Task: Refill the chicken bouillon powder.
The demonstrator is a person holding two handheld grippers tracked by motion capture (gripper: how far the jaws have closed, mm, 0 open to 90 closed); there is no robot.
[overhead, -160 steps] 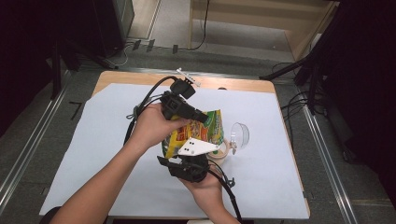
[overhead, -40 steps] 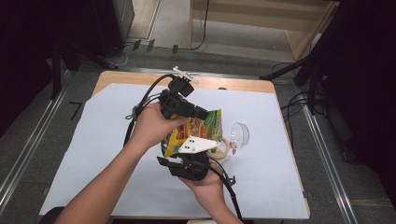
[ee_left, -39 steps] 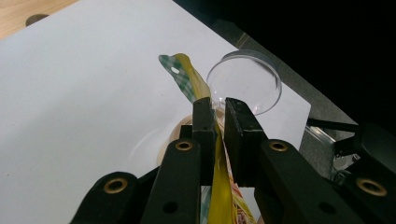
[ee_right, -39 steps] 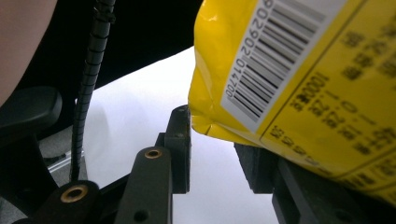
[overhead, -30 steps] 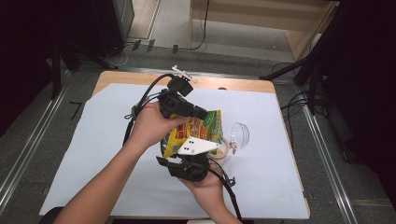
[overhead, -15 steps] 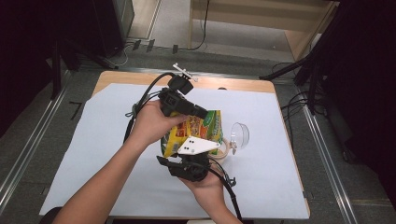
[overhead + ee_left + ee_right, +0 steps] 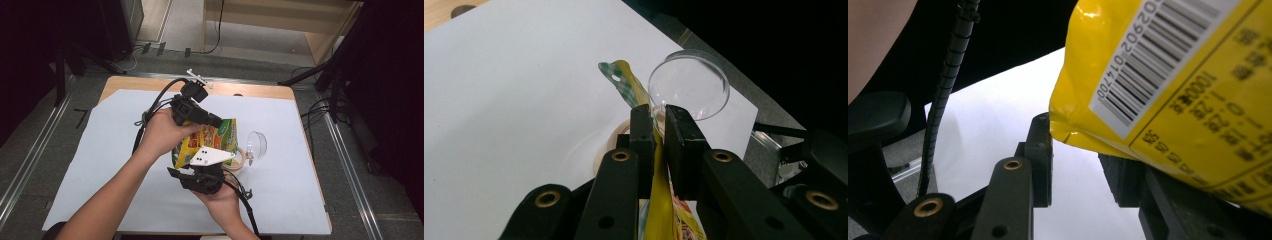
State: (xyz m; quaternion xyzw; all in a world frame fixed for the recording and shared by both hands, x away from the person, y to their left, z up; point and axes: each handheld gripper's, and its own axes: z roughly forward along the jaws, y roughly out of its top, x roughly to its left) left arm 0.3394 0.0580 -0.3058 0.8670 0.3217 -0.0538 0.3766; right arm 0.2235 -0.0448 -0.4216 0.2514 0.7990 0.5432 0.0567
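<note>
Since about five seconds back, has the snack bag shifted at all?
No. The snack bag sits in the same spot beside the clear lid in the high view, pinched by the left gripper.

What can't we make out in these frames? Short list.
- Ring-shaped thing under the snack bag: high view, mostly covered by the bag and the grey plate.
- Right hand-held gripper: right gripper view, the bag covers the right jaw, so pad contact is unclear.
- Bag print: high view, too small to read.
- Bag's lower half: left gripper view, cut off behind the left hand-held gripper.
</note>
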